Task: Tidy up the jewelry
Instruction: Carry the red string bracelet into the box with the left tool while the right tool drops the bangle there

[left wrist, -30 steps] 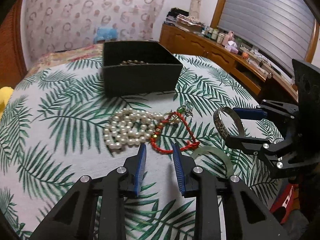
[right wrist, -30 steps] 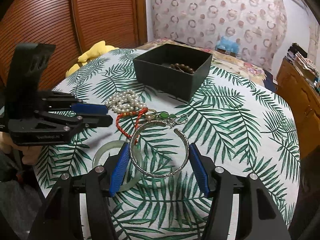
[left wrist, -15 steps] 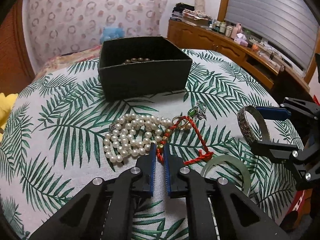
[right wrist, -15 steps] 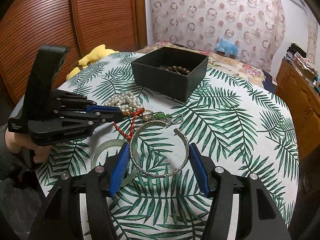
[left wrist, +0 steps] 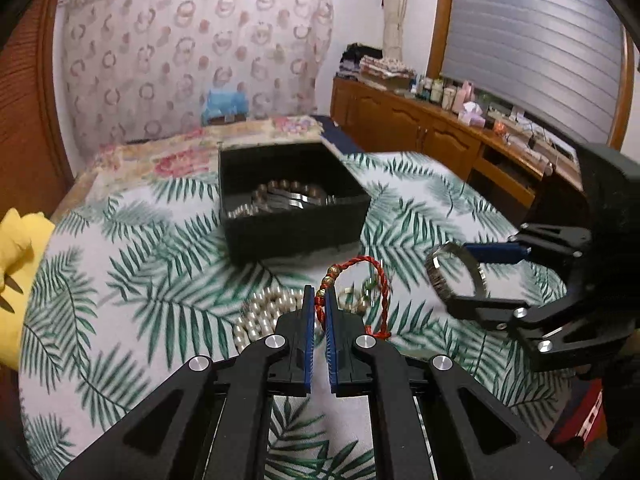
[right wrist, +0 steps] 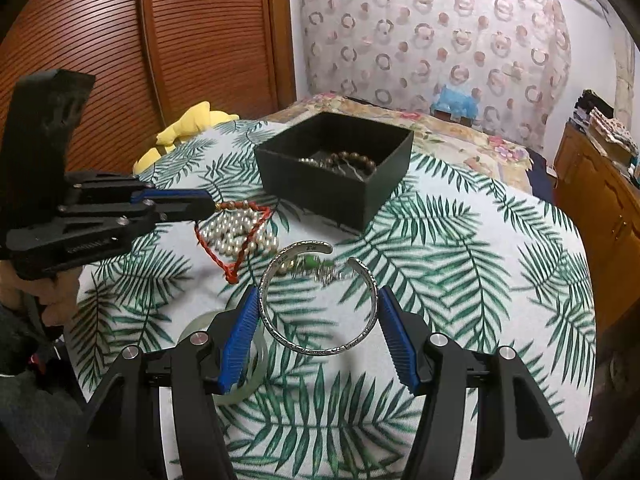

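Observation:
My left gripper (left wrist: 319, 300) is shut on a red cord bracelet (left wrist: 376, 280) with gold beads and holds it above the table; it also shows in the right wrist view (right wrist: 234, 248). My right gripper (right wrist: 318, 308) is shut on a silver cuff bangle (right wrist: 320, 344), held above the table; the bangle also shows in the left wrist view (left wrist: 440, 280). A black box (left wrist: 292, 232) with brown beads and metal pieces inside stands beyond both. A pearl necklace (right wrist: 236, 232) lies on the cloth below the red cord.
A pale green jade bangle (right wrist: 244, 384) lies under my right gripper's left finger. A small green-stone piece (right wrist: 316, 268) lies behind the cuff. The leaf-print tablecloth (right wrist: 460, 280) covers a round table. A yellow plush (right wrist: 188, 128) sits at the far left edge.
My left gripper closed on the red cord bracelet and lifted it off the table toward the box. My right gripper rose a little, still holding the silver cuff.

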A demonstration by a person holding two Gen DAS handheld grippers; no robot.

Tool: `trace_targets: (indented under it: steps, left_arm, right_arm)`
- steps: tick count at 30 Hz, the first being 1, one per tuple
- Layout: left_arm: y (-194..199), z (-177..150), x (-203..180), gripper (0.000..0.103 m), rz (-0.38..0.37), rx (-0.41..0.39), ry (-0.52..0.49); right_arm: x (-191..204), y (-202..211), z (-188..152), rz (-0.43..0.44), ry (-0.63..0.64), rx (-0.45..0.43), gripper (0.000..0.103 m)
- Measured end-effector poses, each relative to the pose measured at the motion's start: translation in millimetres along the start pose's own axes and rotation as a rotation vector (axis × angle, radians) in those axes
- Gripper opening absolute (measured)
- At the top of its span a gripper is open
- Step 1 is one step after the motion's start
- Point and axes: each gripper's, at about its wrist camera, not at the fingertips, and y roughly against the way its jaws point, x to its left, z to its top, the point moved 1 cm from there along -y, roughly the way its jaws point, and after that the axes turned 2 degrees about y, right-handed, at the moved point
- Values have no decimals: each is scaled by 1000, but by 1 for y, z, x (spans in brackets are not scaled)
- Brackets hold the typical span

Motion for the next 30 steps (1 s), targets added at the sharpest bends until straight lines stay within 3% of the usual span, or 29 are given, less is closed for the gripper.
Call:
trace_targets:
  steps: [9, 20, 30]
  left_arm:
    - [-1, 33, 10, 4, -2, -25, -1]
    - [-41, 88, 45, 4, 24, 0, 21]
    - [-80, 92, 58, 5, 20, 79, 41]
  right_arm:
    - [-12, -14, 30, 17, 8, 7, 62]
    - [-41, -34, 81, 33, 12, -5, 62]
    - [-62, -62, 115, 41, 22, -14, 62]
